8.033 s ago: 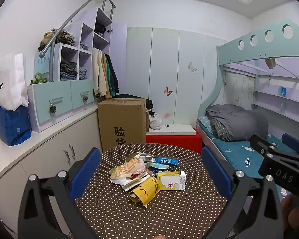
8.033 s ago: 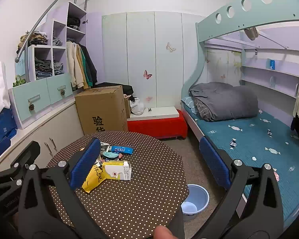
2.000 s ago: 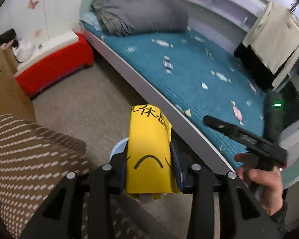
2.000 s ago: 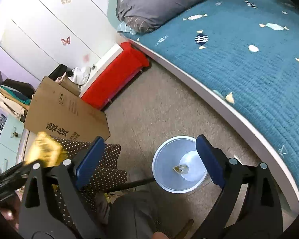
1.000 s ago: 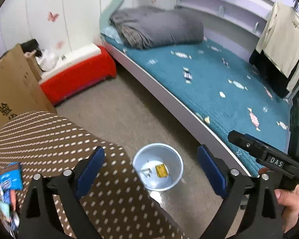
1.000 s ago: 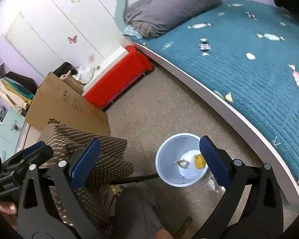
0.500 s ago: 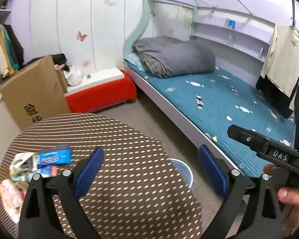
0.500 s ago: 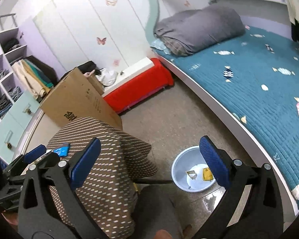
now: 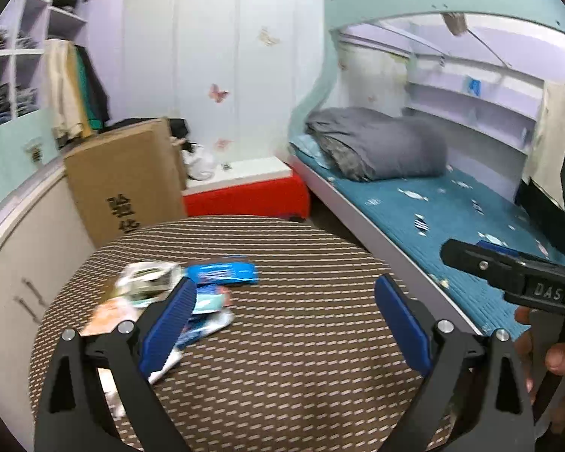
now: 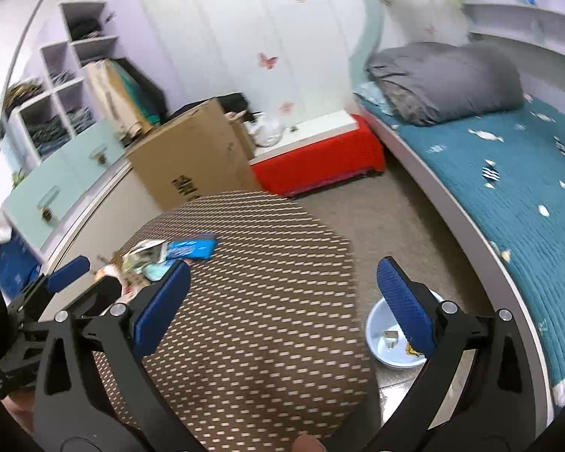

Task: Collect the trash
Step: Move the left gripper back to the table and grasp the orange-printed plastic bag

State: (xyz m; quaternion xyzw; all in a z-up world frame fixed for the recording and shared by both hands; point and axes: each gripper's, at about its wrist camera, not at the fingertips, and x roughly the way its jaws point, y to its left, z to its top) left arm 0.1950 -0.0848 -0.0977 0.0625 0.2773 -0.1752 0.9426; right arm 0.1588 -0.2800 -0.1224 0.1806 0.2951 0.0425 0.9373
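Note:
A heap of wrappers lies on the left part of the round brown dotted table (image 9: 312,248): a blue packet (image 9: 222,273), a white and green wrapper (image 9: 147,278) and an orange bag (image 9: 109,312). My left gripper (image 9: 286,320) hovers open and empty over the table, its left pad beside the heap. My right gripper (image 10: 282,305) is also open and empty above the table's near side. The blue packet (image 10: 192,248) shows in the right wrist view too. A pale blue bin (image 10: 376,324) stands on the floor right of the table with scraps inside, partly hidden by my right finger.
A cardboard box (image 9: 124,184) and a red bench (image 9: 245,196) stand behind the table. A bunk bed with a teal cover (image 10: 508,173) and a grey duvet runs along the right. Cabinets (image 9: 15,248) line the left wall. A hand (image 9: 561,354) holds the right gripper.
The yellow carton held two seconds ago now lies in the bin. Both views have swung from the bin back up to the table, and the left gripper has come closer to the wrapper heap.

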